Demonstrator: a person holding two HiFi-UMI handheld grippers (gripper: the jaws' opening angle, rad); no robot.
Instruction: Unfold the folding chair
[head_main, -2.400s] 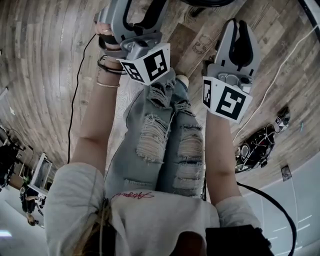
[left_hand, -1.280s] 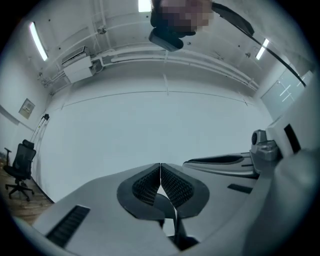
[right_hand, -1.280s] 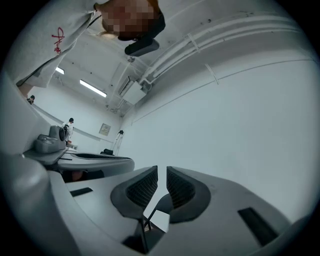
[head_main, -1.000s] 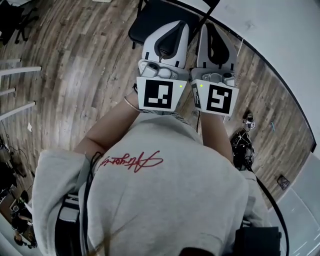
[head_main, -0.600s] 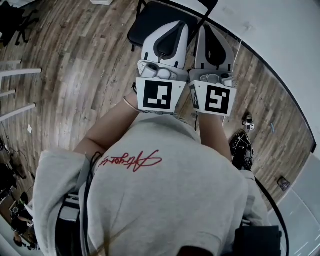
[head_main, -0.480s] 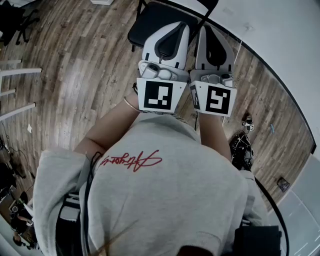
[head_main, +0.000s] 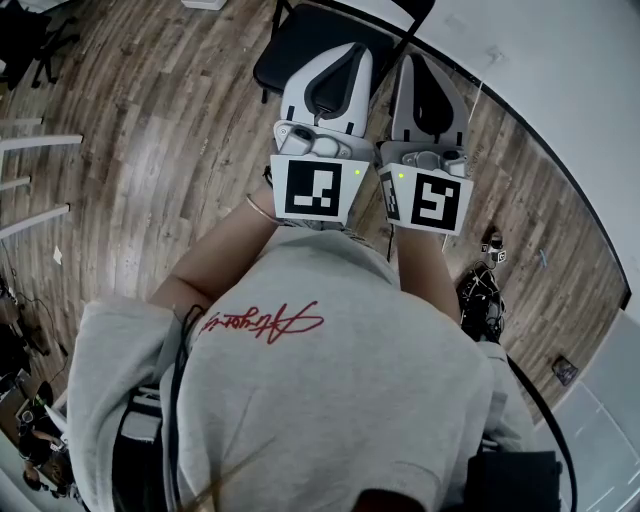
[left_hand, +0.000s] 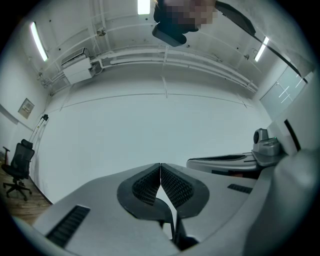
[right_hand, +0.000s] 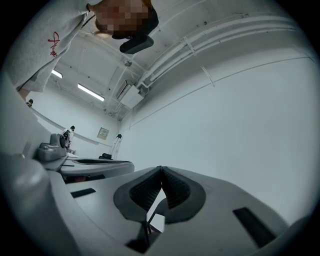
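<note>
I am holding two grey hand-held grippers side by side, both aiming a little upward at a plain white wall (left_hand: 150, 130). The left gripper (left_hand: 160, 167) is pressing its ribbed black fingers (left_hand: 175, 187) together on nothing, and the right gripper (right_hand: 161, 170) is doing the same. The black metal folding chair (head_main: 300, 40) is standing on the wood-plank floor (head_main: 150, 150) just beyond them. Its seat looks flat, so I judge it unfolded and the grippers resting.
</note>
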